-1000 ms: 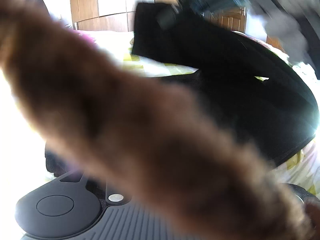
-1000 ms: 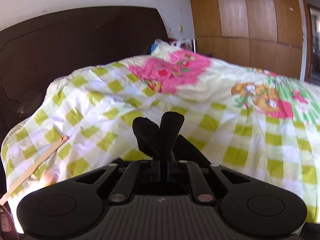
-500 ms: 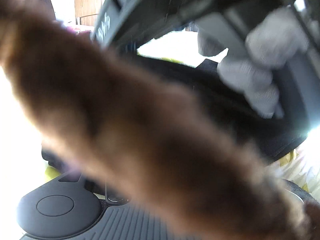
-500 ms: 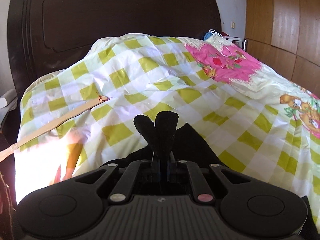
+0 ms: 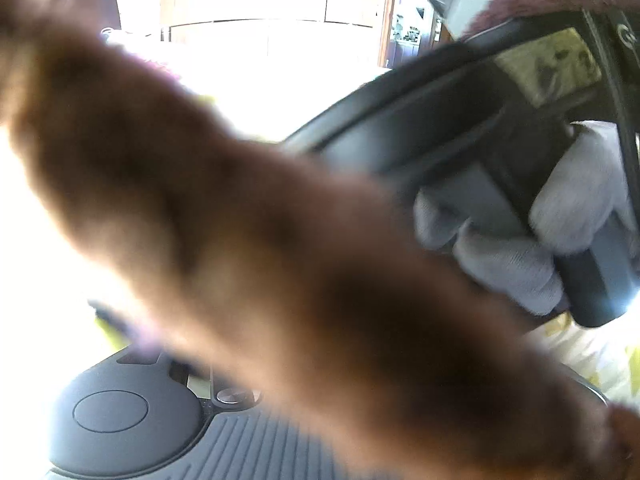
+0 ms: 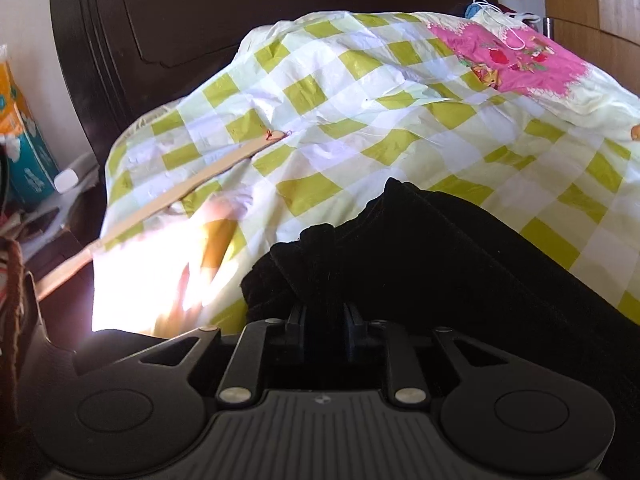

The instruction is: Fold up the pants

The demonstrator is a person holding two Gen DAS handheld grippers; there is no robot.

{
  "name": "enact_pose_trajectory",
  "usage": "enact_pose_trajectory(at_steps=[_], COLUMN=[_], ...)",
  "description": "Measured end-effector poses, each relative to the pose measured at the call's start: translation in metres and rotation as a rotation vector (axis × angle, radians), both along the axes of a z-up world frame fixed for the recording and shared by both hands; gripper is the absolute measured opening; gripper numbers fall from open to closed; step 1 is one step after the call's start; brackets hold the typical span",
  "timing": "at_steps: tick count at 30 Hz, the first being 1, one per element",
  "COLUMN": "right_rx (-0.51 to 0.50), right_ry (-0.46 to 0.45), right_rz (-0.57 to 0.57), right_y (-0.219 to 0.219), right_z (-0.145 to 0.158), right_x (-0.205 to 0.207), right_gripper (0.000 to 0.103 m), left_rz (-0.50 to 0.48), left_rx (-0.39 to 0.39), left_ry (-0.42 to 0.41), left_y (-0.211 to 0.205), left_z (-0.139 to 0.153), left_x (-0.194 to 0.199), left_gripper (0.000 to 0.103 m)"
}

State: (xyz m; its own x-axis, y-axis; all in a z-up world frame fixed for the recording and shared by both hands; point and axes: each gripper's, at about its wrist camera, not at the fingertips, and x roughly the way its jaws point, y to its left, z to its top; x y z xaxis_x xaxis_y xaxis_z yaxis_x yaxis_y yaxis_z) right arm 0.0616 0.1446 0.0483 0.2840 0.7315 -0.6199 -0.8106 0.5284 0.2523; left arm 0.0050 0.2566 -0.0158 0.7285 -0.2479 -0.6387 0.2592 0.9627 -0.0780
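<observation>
The black pants (image 6: 460, 248) lie on the checked yellow-green bedspread (image 6: 360, 92). In the right wrist view my right gripper (image 6: 324, 272) is shut on a bunched edge of the pants, low over the bed; the fabric hides the fingertips. In the left wrist view a blurred brown furry strip (image 5: 260, 232) close to the lens covers the fingers of my left gripper, so its state does not show. The right gripper's body and the gloved hand (image 5: 540, 240) holding it fill the right of that view.
A dark wooden headboard (image 6: 200, 32) stands behind the bed. A long wooden stick (image 6: 180, 192) lies on the bedspread at left. A colourful package (image 6: 20, 132) stands on a bedside surface at far left. Wooden wardrobe doors (image 6: 592, 0) are at the right.
My right gripper has swung left toward the headboard and dropped down to the bed with the pants edge in it. In the left wrist view the right gripper has come much closer.
</observation>
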Motion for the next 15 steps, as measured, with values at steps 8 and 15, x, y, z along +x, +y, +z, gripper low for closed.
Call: enact_pose_trajectory(at_steps=[8,15], right_rx=[-0.035,-0.005], right_ry=[0.005,0.235], right_rz=[-0.334,-0.697], right_y=[-0.151,-0.288], right_z=[0.03,-0.009], right_x=[0.001,0.008], right_gripper=[0.036,0.039], left_rz=[0.018,-0.083], left_rx=[0.055,0.118], left_ry=[-0.081,-0.139], left_y=[0.005,-0.041], left_z=[0.049,0.048], left_x=[-0.017,0.046], left_gripper=[0.043,0.046])
